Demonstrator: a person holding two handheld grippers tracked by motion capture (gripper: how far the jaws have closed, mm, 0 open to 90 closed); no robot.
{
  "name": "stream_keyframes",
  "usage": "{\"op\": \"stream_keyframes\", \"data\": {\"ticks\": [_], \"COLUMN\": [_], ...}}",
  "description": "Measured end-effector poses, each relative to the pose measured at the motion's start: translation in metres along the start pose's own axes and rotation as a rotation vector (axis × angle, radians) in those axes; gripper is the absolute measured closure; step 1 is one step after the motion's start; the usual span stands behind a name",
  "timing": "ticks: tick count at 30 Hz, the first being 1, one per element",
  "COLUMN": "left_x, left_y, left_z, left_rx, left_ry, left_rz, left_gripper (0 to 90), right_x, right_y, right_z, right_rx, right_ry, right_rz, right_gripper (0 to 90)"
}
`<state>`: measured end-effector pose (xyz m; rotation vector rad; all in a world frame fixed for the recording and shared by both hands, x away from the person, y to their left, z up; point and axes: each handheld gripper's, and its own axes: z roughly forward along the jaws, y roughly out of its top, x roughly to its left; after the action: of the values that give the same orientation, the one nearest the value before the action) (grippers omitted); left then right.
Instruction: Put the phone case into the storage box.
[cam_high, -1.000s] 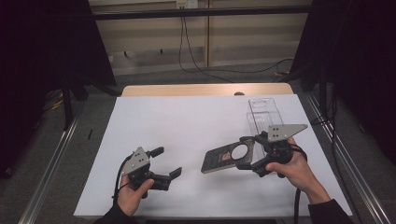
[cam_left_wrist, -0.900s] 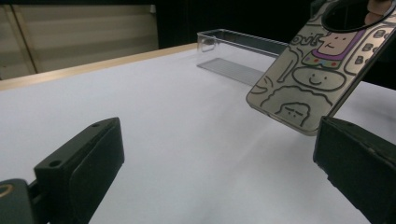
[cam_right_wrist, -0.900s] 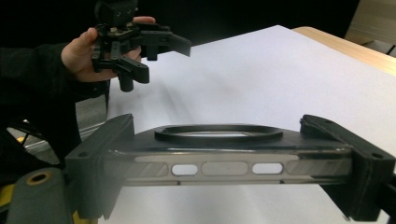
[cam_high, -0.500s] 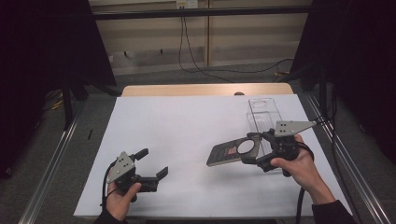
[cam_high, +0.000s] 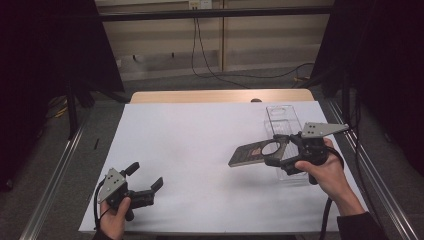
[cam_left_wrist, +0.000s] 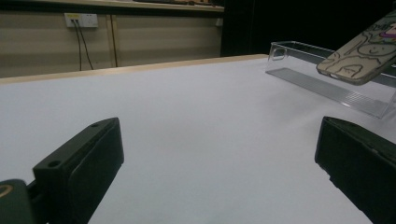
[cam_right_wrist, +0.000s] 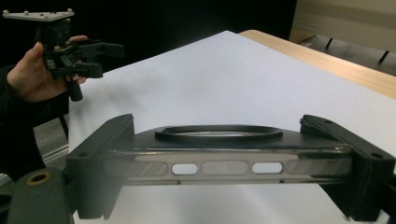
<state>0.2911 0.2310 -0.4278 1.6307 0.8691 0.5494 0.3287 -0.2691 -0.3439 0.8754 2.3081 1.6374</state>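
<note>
Phone case (cam_high: 251, 153) is being held clear of the white table (cam_high: 200, 135) in the high view, gripped across its width at one end by the right gripper (cam_high: 280, 150); its long axis is running out leftward and slightly toward the person from the jaws. Just behind and beside that gripper, on the table's right side, a clear plastic tray (cam_high: 281, 117) is lying with its length pointing away from the person, so the right hand is plainly the nearer one to it. Left gripper (cam_high: 147, 182) is hovering at the near left corner, well apart from both, jaws spread wide and holding nothing. Left gripper view: the two black jaws are standing far apart over bare table, and the tray (cam_left_wrist: 299, 60) and the patterned case (cam_left_wrist: 359, 58) are showing off to the right, the case raised above the tray's near end. Right gripper view: both jaws are pressing the case (cam_right_wrist: 224, 163) by its side edges, ring holder (cam_right_wrist: 218, 133) facing up, with the left gripper (cam_right_wrist: 105, 58) showing beyond. Judgement: lowering the case into the tray is likely requiring a turn to match the tray's length.
</note>
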Motion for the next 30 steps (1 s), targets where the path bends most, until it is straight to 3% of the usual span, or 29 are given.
{"op": "stream_keyframes", "data": {"ticks": [8,13,30], "left_x": [-0.001,0.001,0.000], "left_y": [-0.002,-0.002,-0.002], "left_z": [0.004,0.002,0.002], "left_rx": [-0.002,-0.013,-0.019], "left_ry": [0.014,0.055,0.037], "left_rz": [0.023,0.011,0.014], "left_gripper": [0.8,1.1,1.3], "right_x": [-0.011,-0.020,-0.044], "right_y": [0.017,0.026,0.036], "right_z": [-0.011,-0.020,-0.034], "right_rx": [-0.005,-0.007,0.005], "right_ry": [-0.061,-0.109,-0.282], "right_rz": [-0.005,0.008,0.054], "right_gripper": [11.6,11.6,11.7]}}
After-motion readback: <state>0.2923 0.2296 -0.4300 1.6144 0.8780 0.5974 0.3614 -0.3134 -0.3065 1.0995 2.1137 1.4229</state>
